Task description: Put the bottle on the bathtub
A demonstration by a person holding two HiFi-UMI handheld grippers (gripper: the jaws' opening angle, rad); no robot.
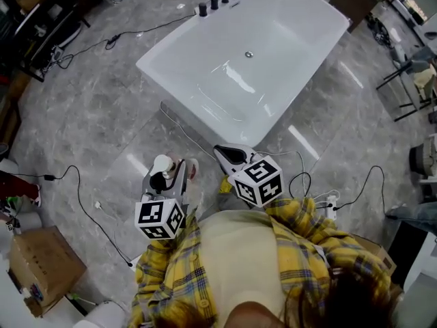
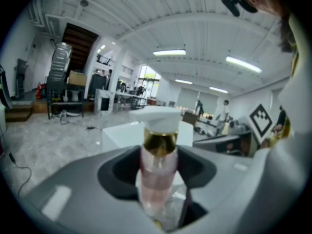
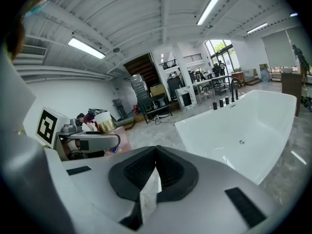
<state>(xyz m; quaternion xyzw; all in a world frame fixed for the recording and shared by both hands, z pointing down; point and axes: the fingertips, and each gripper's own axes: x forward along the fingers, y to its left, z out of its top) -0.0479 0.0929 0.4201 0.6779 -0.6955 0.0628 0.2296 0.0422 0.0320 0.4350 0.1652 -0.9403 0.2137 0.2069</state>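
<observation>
A pink bottle (image 2: 158, 155) with a gold collar and a white pump cap stands upright between the jaws of my left gripper (image 2: 157, 172), which is shut on it. In the head view this bottle (image 1: 162, 166) and the left gripper (image 1: 172, 178) hang over the floor, short of the white bathtub (image 1: 205, 53). My right gripper (image 1: 231, 154) is beside it, nearer the tub's close corner, jaws shut on nothing. In the right gripper view the right gripper (image 3: 156, 149) has its tips together, the bathtub (image 3: 214, 130) lies ahead to the right, and the bottle (image 3: 104, 122) shows at the left.
Black tap knobs (image 1: 214, 3) line the tub's far rim, and a drain (image 1: 249, 54) sits in its basin. Cables (image 1: 82, 203) and a power strip (image 1: 332, 201) lie on the grey marble floor. A cardboard box (image 1: 41, 262) stands at the lower left.
</observation>
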